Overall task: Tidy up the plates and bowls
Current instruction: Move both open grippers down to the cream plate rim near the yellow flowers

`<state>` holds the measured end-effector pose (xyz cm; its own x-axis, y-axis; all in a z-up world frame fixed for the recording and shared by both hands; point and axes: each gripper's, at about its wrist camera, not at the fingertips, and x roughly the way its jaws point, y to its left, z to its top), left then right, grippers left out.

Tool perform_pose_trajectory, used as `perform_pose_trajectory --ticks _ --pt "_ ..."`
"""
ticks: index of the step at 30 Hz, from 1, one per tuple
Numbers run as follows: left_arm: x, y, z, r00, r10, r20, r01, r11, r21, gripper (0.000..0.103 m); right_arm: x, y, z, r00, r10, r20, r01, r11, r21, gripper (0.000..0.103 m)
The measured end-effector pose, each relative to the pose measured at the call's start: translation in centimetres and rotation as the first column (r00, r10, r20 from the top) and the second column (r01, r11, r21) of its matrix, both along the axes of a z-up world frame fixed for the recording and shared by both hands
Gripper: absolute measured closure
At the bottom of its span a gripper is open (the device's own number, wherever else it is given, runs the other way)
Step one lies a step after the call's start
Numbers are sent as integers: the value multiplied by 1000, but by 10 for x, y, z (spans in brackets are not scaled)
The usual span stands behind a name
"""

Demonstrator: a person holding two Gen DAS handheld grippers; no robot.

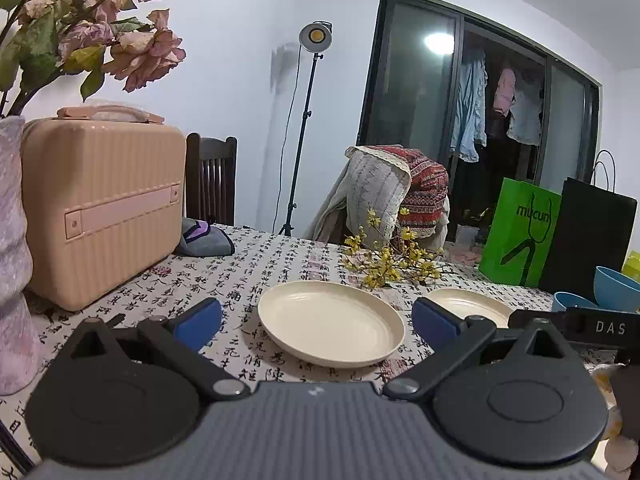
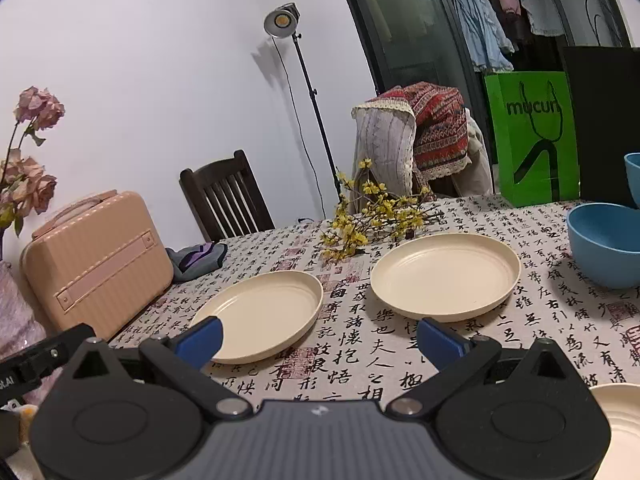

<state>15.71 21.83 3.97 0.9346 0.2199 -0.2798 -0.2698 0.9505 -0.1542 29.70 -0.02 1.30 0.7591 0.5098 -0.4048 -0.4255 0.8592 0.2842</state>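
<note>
- Left hand-held gripper (image 1: 316, 322) spread wide, empty, over the surface (image 1: 224, 280) before one cream plate (image 1: 330, 322).
- Right hand-held gripper (image 2: 318, 340) likewise wide, empty; only its view shows the second plate (image 2: 444, 276) whole, plus a blue bowl (image 2: 604, 250).

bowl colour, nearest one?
Blue bowl, plain, no pattern. Shows best in the right wrist view.

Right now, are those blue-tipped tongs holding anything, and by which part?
Nothing is held. The left tongs and the right tongs both stand open above the table, with only the cream plates lying on the cloth beyond their tips.
</note>
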Motion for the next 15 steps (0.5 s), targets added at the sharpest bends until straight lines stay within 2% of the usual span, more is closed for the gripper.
perform_pose_trajectory --ticks 3,15 --pt "8 5 0 1000 11 -6 -11 1000 10 0 6 6 0 1000 -1 -5 1 1000 -12 0" --pt "48 26 -7 996 57 -69 -59 998 -30 0 42 31 2 999 -7 -36 6 1000 -30 0"
